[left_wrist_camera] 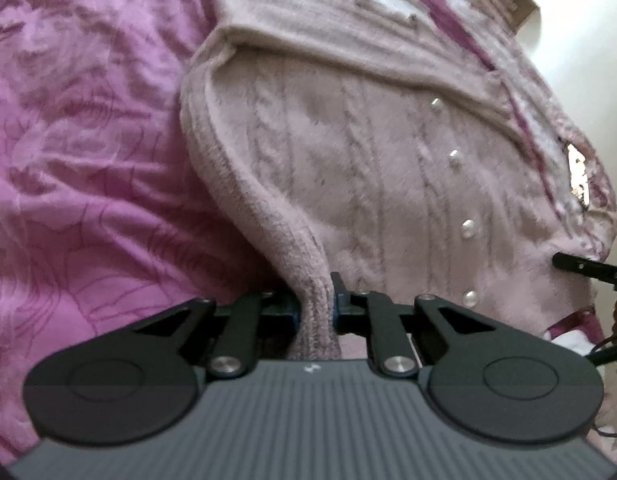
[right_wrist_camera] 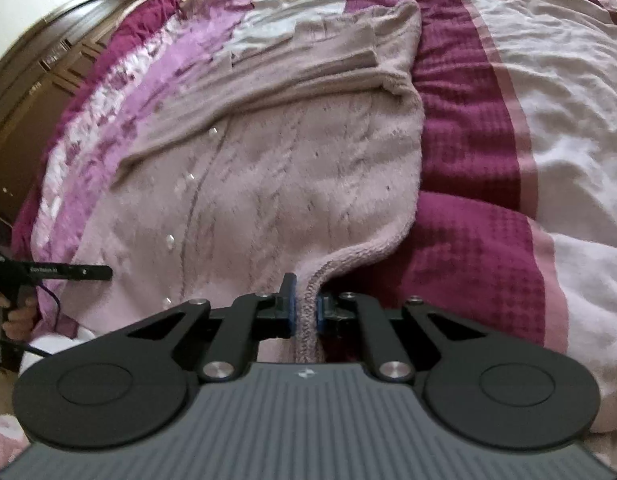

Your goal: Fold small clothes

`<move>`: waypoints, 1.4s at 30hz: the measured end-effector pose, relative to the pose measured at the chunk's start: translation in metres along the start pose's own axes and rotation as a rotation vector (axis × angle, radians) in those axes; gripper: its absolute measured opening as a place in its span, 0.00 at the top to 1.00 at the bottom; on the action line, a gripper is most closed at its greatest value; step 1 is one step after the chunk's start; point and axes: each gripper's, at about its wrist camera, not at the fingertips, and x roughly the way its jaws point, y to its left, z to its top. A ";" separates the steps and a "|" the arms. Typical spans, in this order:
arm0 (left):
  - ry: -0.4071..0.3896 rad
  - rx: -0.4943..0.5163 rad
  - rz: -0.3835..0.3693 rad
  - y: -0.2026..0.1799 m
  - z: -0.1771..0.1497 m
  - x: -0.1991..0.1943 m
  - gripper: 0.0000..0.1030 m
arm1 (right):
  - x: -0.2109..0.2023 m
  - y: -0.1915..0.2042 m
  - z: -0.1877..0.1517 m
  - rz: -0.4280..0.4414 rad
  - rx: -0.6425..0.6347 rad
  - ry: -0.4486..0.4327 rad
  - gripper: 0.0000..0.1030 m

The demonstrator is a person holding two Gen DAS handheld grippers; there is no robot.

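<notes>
A pale pink cable-knit cardigan [left_wrist_camera: 348, 152] with pearl buttons [left_wrist_camera: 467, 229] lies on the bed, its sleeves folded across the upper part. My left gripper [left_wrist_camera: 314, 304] is shut on the ribbed hem at the cardigan's near left corner. My right gripper [right_wrist_camera: 305, 308] is shut on the ribbed hem at the near right corner of the same cardigan [right_wrist_camera: 276, 160]. Each gripper's fingers show at the side edge of the other's view: the right one [left_wrist_camera: 580, 266] and the left one [right_wrist_camera: 68, 272].
The bed is covered by a pink, magenta and white patterned bedspread [right_wrist_camera: 488, 120], rumpled pink at the left [left_wrist_camera: 80, 140]. A dark wooden headboard or cabinet [right_wrist_camera: 36, 68] stands at far left. A white wall [left_wrist_camera: 588, 60] is at right.
</notes>
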 end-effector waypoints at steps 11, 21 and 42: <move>-0.195 -0.054 -0.067 -0.010 0.024 -0.028 0.86 | -0.010 0.010 0.032 0.061 0.011 -0.192 0.92; -0.346 -0.132 -0.062 -0.009 0.064 -0.044 0.86 | -0.015 0.005 0.065 0.071 0.063 -0.347 0.92; -0.489 -0.160 0.027 -0.012 0.161 -0.033 0.86 | 0.005 -0.002 0.164 0.053 0.127 -0.565 0.92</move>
